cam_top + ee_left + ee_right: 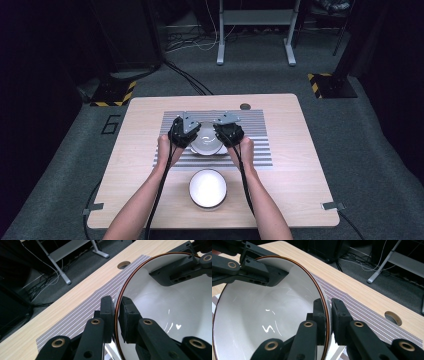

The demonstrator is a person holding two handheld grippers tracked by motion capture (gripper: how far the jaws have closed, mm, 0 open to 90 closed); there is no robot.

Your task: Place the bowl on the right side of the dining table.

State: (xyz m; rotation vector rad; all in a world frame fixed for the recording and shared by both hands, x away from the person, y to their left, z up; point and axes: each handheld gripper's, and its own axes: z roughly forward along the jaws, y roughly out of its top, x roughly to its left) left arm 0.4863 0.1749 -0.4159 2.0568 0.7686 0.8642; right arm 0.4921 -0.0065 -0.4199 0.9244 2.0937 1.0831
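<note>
A white bowl [206, 143] with a thin brown rim rests over the striped grey mat [260, 145] in the middle of the table. My left gripper [192, 135] pinches the bowl's left rim: in the left gripper view the jaws of that gripper [116, 320] close on the brown edge of the bowl [170, 312], one inside and one outside. My right gripper [221, 134] clamps the opposite rim, and in the right gripper view that gripper [328, 321] straddles the edge of the bowl [269, 320] the same way. Each view shows the other gripper across the bowl.
A second white bowl [207, 188] stands nearer the front edge, between the person's forearms. The wooden table [300, 185] has a round cable hole [245, 106] at the back. Grey carpet, cables and a metal stand [255, 30] lie beyond.
</note>
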